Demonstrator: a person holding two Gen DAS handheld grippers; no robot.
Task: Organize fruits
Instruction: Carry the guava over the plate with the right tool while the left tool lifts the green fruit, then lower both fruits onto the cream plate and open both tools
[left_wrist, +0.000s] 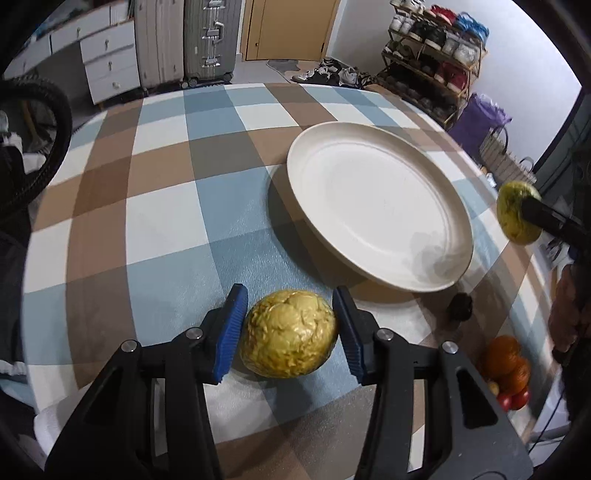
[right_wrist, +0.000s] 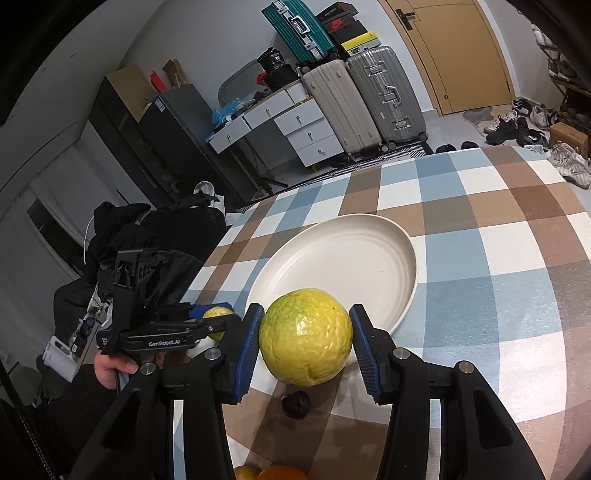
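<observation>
A wrinkled golden-yellow fruit (left_wrist: 290, 338) rests on the checked tablecloth (left_wrist: 166, 221), with my left gripper (left_wrist: 289, 306) shut on it, both blue pads against its sides. From the right wrist view that left gripper (right_wrist: 218, 319) shows at the left, over the table's edge, with the same fruit (right_wrist: 216, 314) half hidden. My right gripper (right_wrist: 306, 314) is shut on a smooth yellow-green fruit (right_wrist: 306, 339), held above the near rim of the white plate (right_wrist: 351, 258). That fruit (left_wrist: 511, 214) hangs beyond the right rim of the plate (left_wrist: 369, 199). Nothing lies on the plate.
A small dark fruit (right_wrist: 295, 404) lies on the cloth under my right gripper, also seen near the plate (left_wrist: 460, 306). Orange fruits (left_wrist: 506, 360) and small red ones (left_wrist: 515, 400) sit at the table's near right. A person's hand (right_wrist: 110, 369) holds the left gripper. Suitcases (right_wrist: 384, 96) and drawers stand beyond.
</observation>
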